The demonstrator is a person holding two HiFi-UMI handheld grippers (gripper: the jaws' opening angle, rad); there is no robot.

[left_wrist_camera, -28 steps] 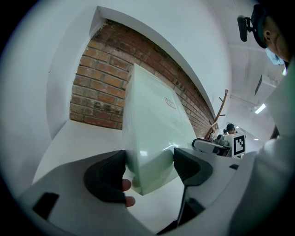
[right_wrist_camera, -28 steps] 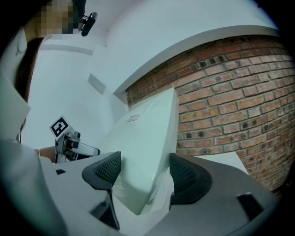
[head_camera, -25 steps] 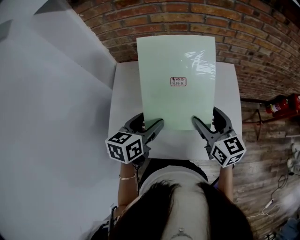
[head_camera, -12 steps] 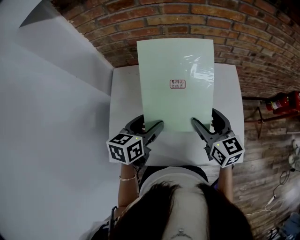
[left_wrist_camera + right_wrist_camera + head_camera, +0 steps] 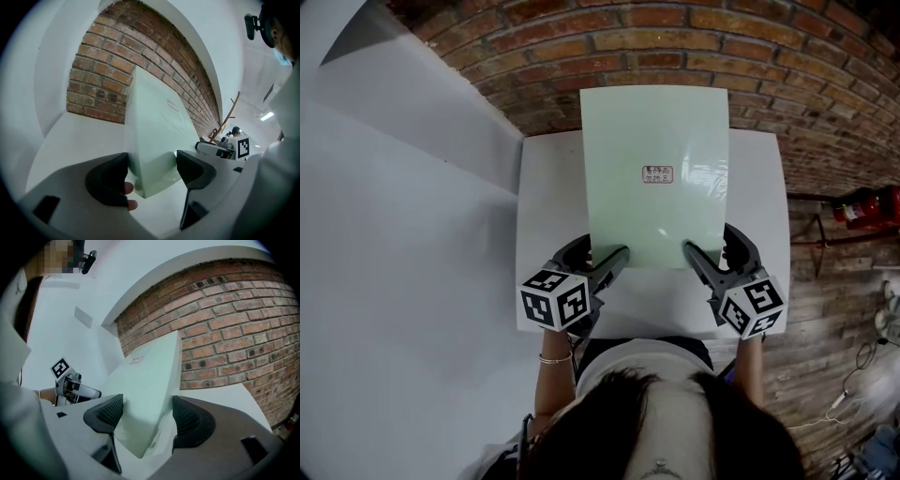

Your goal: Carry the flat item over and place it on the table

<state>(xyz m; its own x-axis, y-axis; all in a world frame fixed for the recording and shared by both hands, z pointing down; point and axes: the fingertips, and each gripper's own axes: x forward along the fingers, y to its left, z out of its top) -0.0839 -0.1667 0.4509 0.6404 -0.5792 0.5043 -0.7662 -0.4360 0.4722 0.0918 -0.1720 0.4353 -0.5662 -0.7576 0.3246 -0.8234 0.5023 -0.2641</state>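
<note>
A pale green flat sheet [image 5: 656, 178] with a small red-framed label is held over the white table [image 5: 548, 206], and its far edge reaches past the table toward the brick wall. My left gripper [image 5: 617, 255] is shut on the sheet's near left corner, and my right gripper [image 5: 694, 251] is shut on the near right corner. In the left gripper view the sheet [image 5: 154, 126] rises tilted from between the dark pads [image 5: 110, 180] of the left gripper [image 5: 152, 171]. The right gripper view shows the sheet [image 5: 150, 385] pinched in the right gripper [image 5: 143, 416]. Whether the sheet touches the table I cannot tell.
A brick wall [image 5: 675, 47] stands right behind the table. A white partition [image 5: 403, 234] runs along the left. At the right, a red fire extinguisher [image 5: 862, 208] lies on the wooden floor [image 5: 834, 309]. The person's body is at the table's near edge.
Both grippers and the sheet have shifted slightly lower in the head view. The glare on the sheet has slid down toward its near right part. The grip is unchanged.
</note>
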